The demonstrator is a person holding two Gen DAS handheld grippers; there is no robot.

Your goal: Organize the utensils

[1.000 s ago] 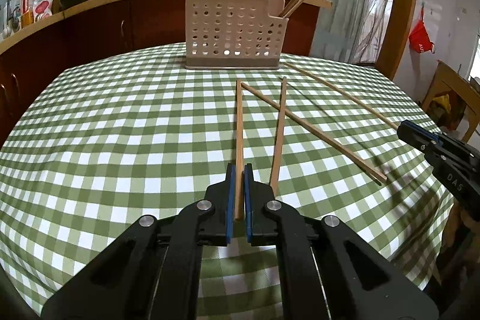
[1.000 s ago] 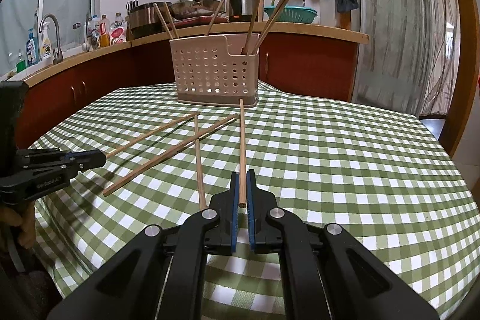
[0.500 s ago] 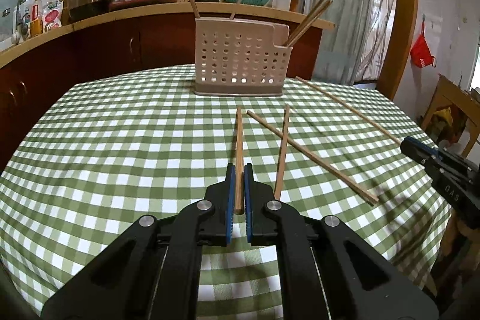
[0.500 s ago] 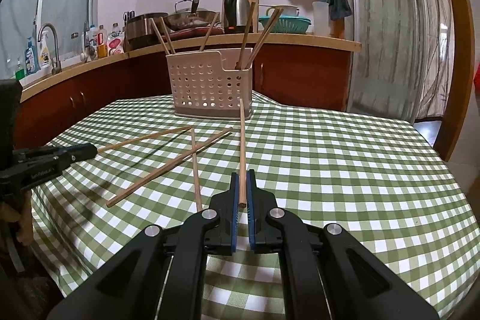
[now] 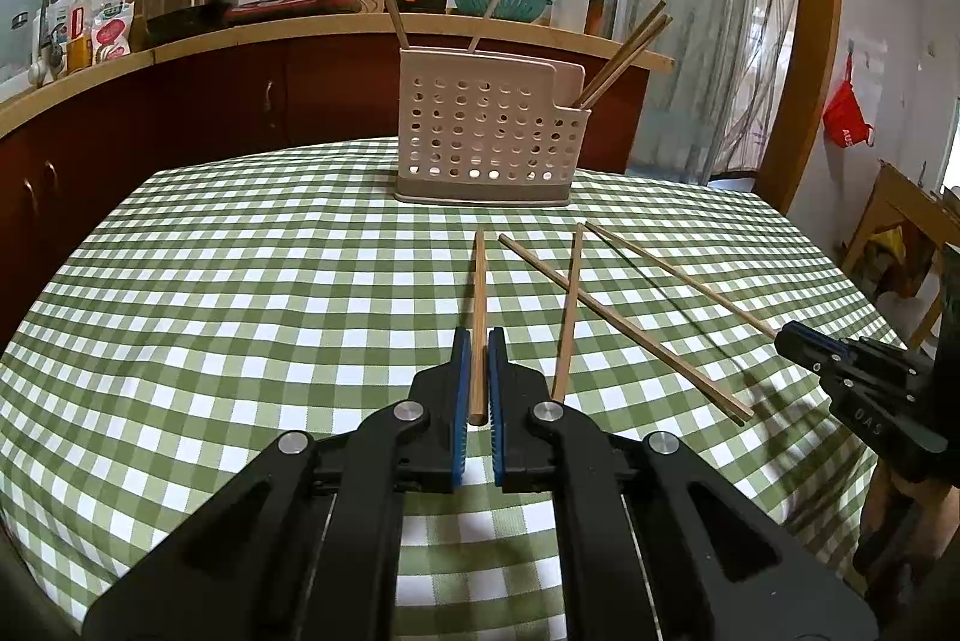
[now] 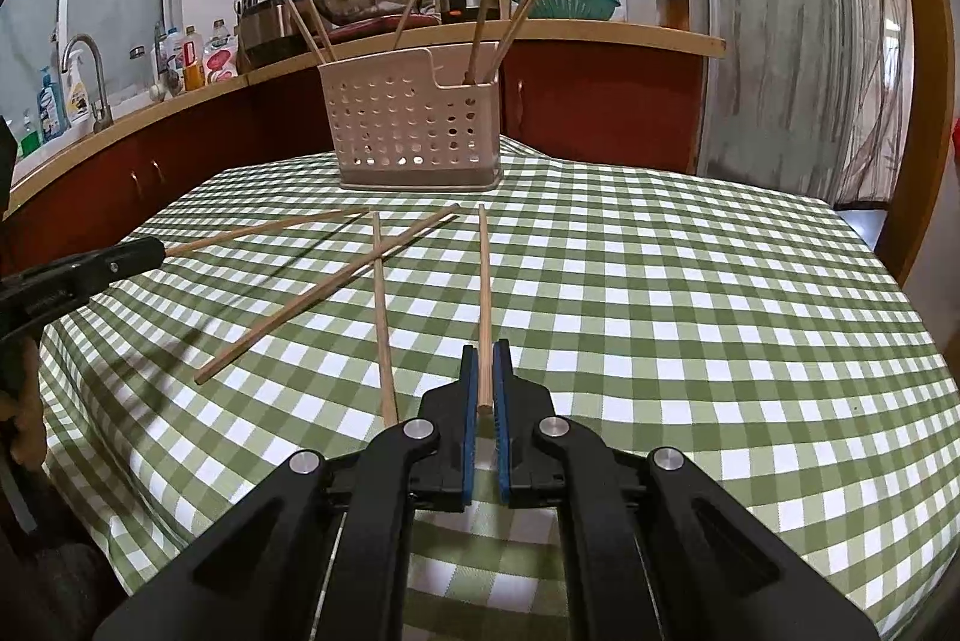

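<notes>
Wooden chopstick clenched in left gripper, long axis pointing ahead at beige perforated plastic utensil holder | right gripper likewise grasps another chopstick | three lie loose on tablecloth.

My left gripper is level and low, pointing straight ahead, jaws drawn in on a chopstick — the blue pads flank its near end, and whether both pads truly touch it I cannot fully confirm. My right gripper is in like pose, blue pads closed narrowly about a second chopstick. Seen from the left camera, the right unit sits off to my right, its tip forward — my hand beneath it is only partly visible.
</notes>
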